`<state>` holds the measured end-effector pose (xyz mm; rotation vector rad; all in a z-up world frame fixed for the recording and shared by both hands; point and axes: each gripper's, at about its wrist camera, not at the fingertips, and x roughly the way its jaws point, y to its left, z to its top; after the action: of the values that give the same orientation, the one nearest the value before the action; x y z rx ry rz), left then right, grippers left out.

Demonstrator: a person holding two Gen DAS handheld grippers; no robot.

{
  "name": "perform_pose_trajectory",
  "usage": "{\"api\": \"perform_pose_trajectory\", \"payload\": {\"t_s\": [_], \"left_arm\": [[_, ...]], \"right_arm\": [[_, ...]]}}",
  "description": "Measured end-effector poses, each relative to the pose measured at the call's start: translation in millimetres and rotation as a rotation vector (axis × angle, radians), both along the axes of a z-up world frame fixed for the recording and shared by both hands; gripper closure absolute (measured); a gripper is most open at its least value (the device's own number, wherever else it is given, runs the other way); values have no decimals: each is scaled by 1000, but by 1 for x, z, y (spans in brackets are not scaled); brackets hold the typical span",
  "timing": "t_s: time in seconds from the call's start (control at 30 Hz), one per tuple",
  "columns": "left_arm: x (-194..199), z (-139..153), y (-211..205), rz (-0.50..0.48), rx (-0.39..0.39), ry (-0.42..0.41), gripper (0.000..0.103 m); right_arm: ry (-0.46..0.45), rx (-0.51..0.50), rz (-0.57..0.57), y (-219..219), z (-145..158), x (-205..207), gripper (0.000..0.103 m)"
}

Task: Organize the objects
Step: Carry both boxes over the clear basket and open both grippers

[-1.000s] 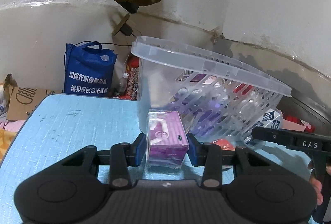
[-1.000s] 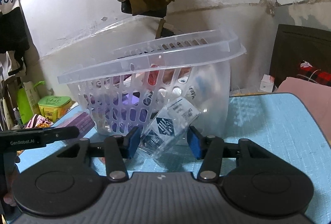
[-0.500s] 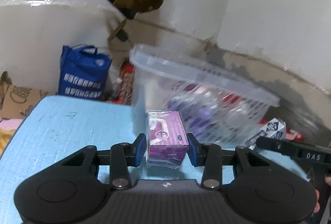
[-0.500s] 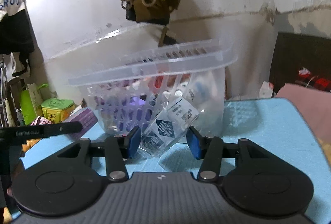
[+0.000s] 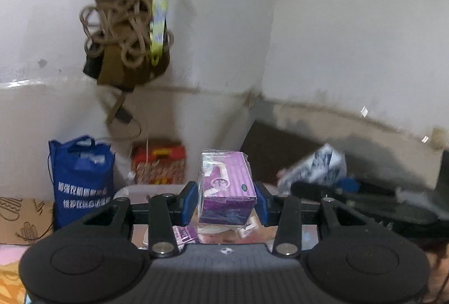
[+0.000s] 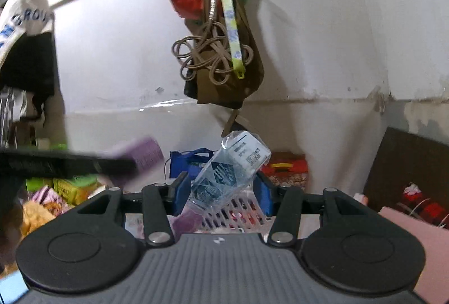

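Note:
My left gripper [image 5: 226,201] is shut on a purple box [image 5: 227,186] wrapped in clear film and holds it above the clear plastic basket [image 5: 134,189], whose contents show under the jaws. My right gripper [image 6: 221,196] is shut on a clear packet with dark blue print [image 6: 230,172], also held over the basket [image 6: 238,210]. The packet shows blurred at the right of the left wrist view [image 5: 314,169]. The purple box shows blurred at the left of the right wrist view [image 6: 140,156].
A blue shopping bag [image 5: 80,177] and a red box [image 5: 160,163] stand by the wall behind the basket. A bundle of rope and bags [image 6: 216,60] hangs from the wall above. A pink cushion [image 6: 415,236] lies at the right.
Both grippers have risen with their loads from table level beside the basket to above its rim. The basket has dropped from the middle of both views to under the jaws.

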<state>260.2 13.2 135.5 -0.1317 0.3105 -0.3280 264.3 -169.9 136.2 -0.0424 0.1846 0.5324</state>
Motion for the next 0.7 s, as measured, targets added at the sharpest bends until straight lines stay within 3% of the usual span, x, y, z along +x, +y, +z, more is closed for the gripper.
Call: {"api": "perform_pose_trajectory", "payload": {"t_s": [0.03, 0.07, 0.17, 0.23, 0.3, 0.37, 0.47, 0.6, 0.7], "left_arm": [[11, -6, -4, 18, 18, 32, 30], [21, -14, -6, 47, 34, 67, 26], [30, -30, -1, 43, 0, 153, 27], [10, -31, 5, 24, -34, 101, 27], [-18, -31, 8, 21, -41, 54, 26], [-43, -35, 9, 10, -46, 25, 16], [-68, -60, 5, -4, -10, 28, 11], [-60, -105, -4, 0, 16, 148, 11], [-44, -125, -8, 3, 18, 233, 13]], "right_arm": [[0, -29, -4, 4, -2, 7, 21], [12, -73, -23, 9, -6, 14, 15], [12, -108, -61, 7, -15, 16, 9], [29, -76, -29, -2, -18, 7, 0], [20, -45, -39, -11, -23, -9, 0], [49, -8, -33, -20, -34, -26, 0], [125, 49, -17, -34, -68, -50, 0], [293, 56, -67, -38, -120, -58, 0], [372, 40, -70, -37, -137, -52, 0]]}}
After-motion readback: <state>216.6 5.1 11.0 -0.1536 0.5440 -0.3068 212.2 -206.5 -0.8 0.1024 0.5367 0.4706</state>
